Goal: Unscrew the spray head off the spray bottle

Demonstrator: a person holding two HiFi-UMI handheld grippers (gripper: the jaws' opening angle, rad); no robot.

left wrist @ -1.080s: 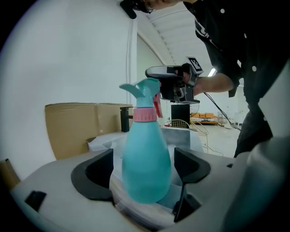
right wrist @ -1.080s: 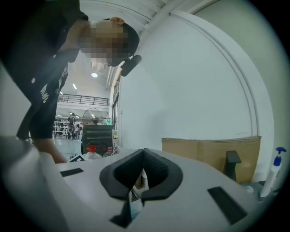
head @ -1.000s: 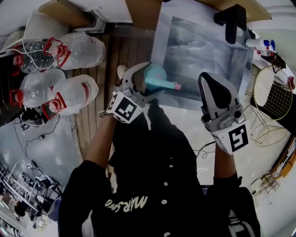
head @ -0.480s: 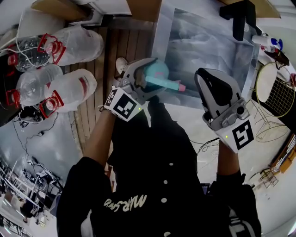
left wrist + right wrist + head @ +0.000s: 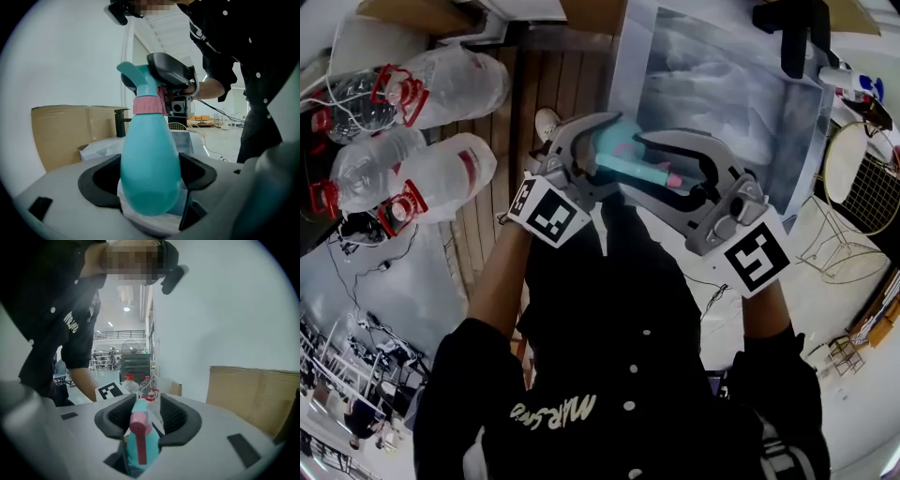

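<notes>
Over grey table (image 5: 722, 75), left gripper (image 5: 605, 155) clamps spray bottle (image 5: 150, 164); right gripper (image 5: 639, 161), jaws just opening, straddles spray head (image 5: 138, 427) loosely, so off-centre closing may slip

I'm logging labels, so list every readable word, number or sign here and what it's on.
Shirt print: a script word, upside down in the head view, too blurred to read for sure.
Left marker and right marker: black-and-white square codes, no letters.
Jug label: a red band, too small to read.
Bottle: no print visible.
</notes>
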